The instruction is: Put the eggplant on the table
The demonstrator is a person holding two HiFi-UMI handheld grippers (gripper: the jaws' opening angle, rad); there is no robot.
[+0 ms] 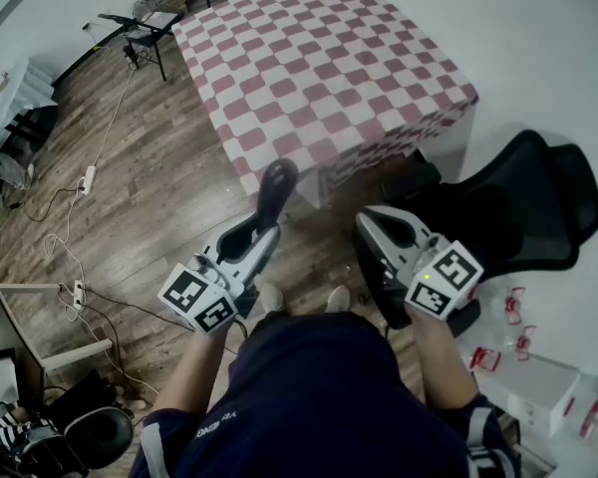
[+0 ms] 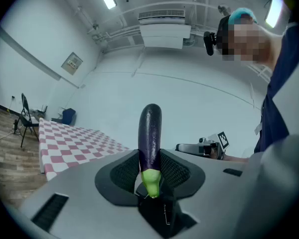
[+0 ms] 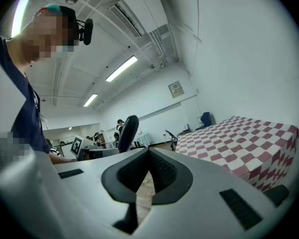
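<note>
A dark purple eggplant (image 1: 276,191) with a green stem end (image 2: 151,179) stands upright between the jaws of my left gripper (image 1: 265,231), which is shut on its lower part. In the left gripper view the eggplant (image 2: 151,131) rises above the left gripper (image 2: 150,157). It hangs over the wood floor, just short of the near corner of the table (image 1: 319,58) with a red and white checked cloth. My right gripper (image 1: 365,225) is beside it at the right, shut on nothing, its pads meeting in the right gripper view (image 3: 148,152). The table (image 3: 239,138) lies ahead at the right.
A black office chair (image 1: 523,212) stands close to my right gripper. Cables and power strips (image 1: 85,177) trail over the floor at the left. A folding chair (image 1: 145,28) stands past the table's far left corner. A white box (image 1: 538,386) and red clips lie at lower right.
</note>
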